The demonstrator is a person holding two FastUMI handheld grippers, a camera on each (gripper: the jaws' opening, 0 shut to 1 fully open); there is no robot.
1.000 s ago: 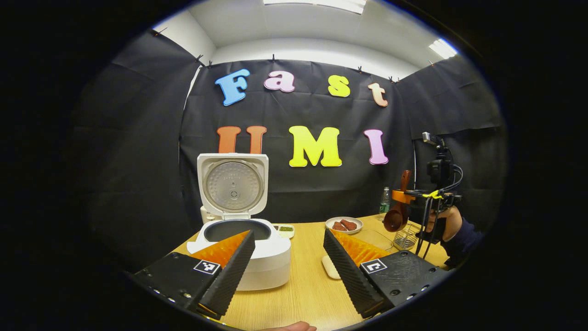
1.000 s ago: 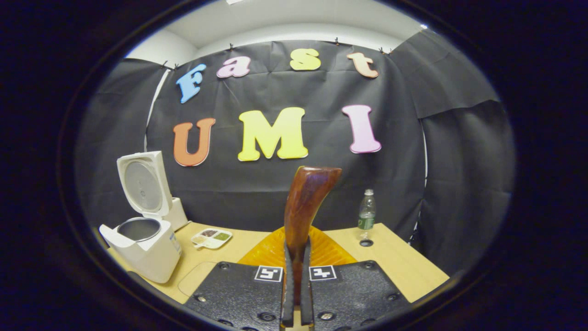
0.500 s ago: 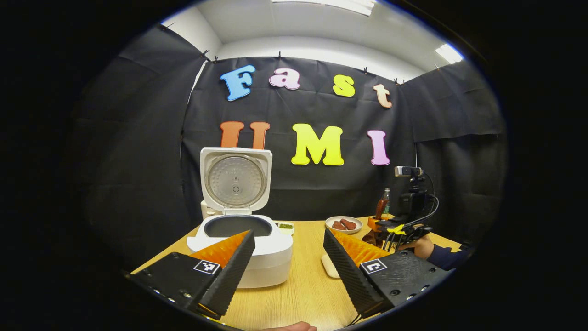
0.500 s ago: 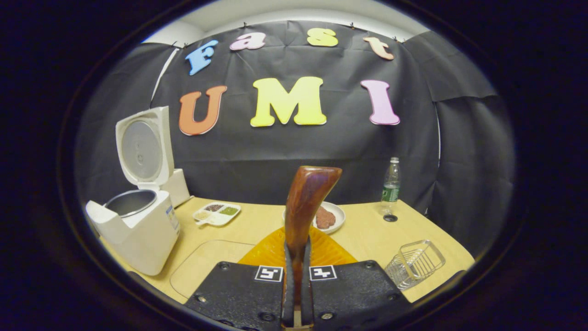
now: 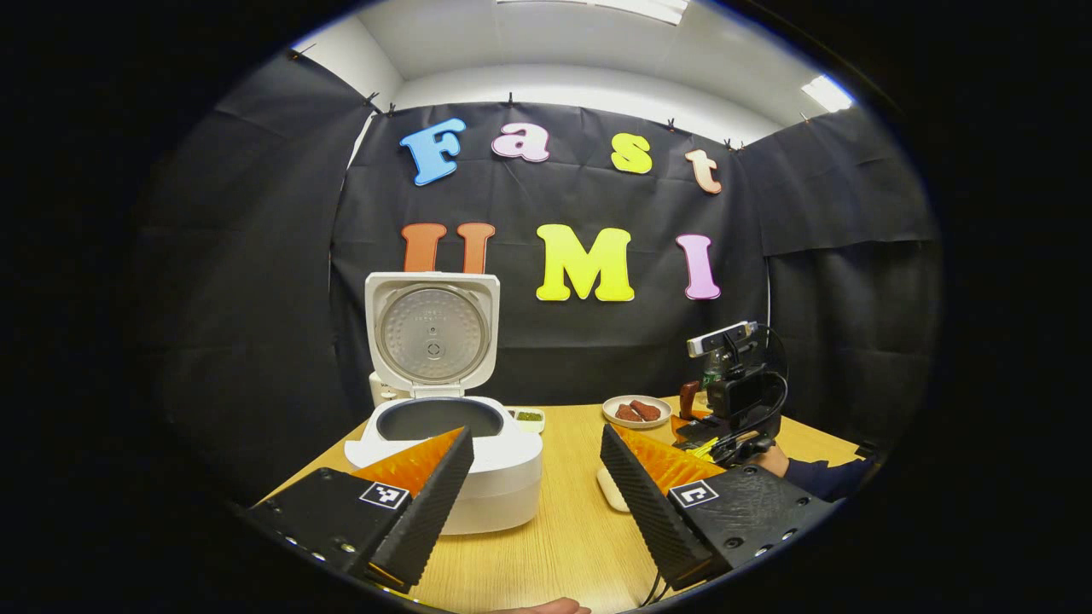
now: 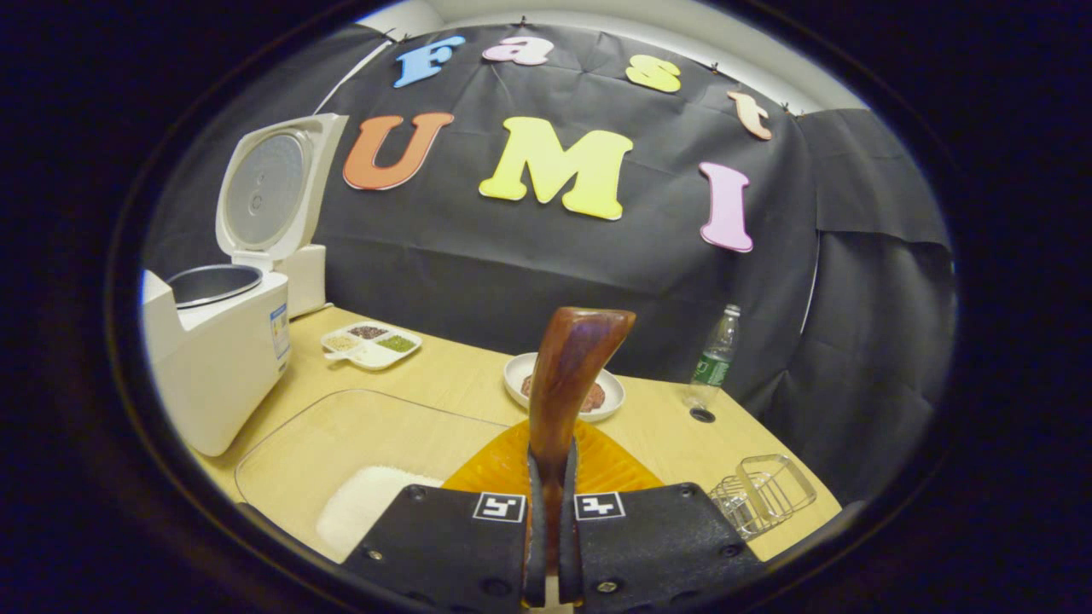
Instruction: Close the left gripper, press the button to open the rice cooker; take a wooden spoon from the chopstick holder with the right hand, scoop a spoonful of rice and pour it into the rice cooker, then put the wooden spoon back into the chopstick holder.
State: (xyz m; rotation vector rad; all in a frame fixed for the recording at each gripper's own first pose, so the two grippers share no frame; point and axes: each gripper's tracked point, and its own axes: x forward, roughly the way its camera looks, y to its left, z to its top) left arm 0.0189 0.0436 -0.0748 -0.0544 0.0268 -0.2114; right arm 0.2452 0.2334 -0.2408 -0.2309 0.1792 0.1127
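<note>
You've got the glossy brown wooden spoon (image 6: 570,375) pinched by its handle in your right gripper (image 6: 547,546), both fingers pressed on it, handle end standing upright above them. It's stiff and light, but that polish looks slippery, so I'd keep the hold low on the handle. The mound of white rice (image 6: 363,503) lies in the clear tray (image 6: 281,426) just beside the white rice cooker (image 6: 217,341), whose lid stands up. Your left gripper (image 5: 533,486) hangs spread wide, holding nothing, in front of the cooker.
</note>
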